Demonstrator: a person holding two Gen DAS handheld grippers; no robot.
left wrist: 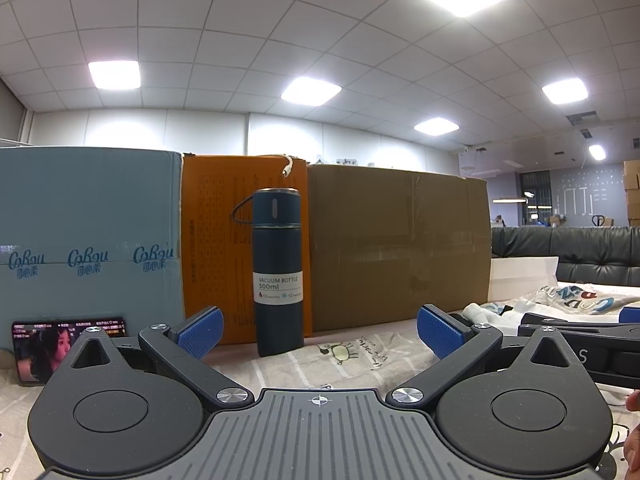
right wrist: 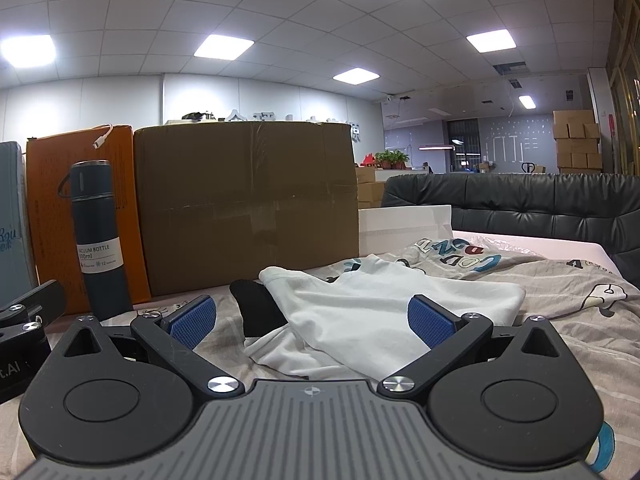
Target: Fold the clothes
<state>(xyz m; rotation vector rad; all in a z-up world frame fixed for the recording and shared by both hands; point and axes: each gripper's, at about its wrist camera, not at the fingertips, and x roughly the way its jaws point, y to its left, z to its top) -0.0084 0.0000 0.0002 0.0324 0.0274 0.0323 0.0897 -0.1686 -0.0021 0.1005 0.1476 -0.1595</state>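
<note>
Blue box (left wrist: 86,248): it stands at the far left; the picture edge cuts its left side, and I read only the word "Cobou" printed on it.
Phone (left wrist: 38,350): it leans against the blue box with the screen lit; my left gripper body hides its lower right part.
My left gripper (left wrist: 318,330): the two blue pads are wide apart and nothing is between them.
Orange box (left wrist: 218,248): it stands upright behind the bottle; its small print is too fine to read. A white cable end (left wrist: 286,169) hangs over its top edge.
Vacuum bottle (left wrist: 277,272): dark blue, upright on the bed sheet (left wrist: 348,364), just in front of the orange box, cap on; what is inside I cannot tell.
Brown carton (right wrist: 246,204): it is taped closed, so its content is hidden.
My right gripper (right wrist: 310,320): the fingers are released, wide apart, holding nothing.
White garment (right wrist: 380,312): it lies crumpled on the sheet straight ahead of my right gripper; its near edge goes under the gripper body.
Black cloth (right wrist: 258,310): it shows only partly from under the white garment.
Printed garment (right wrist: 460,256): it lies behind the white one; the letters are upside down and only partly visible.
Black sofa (right wrist: 540,204): it is at the far right, cut by the picture edge.
</note>
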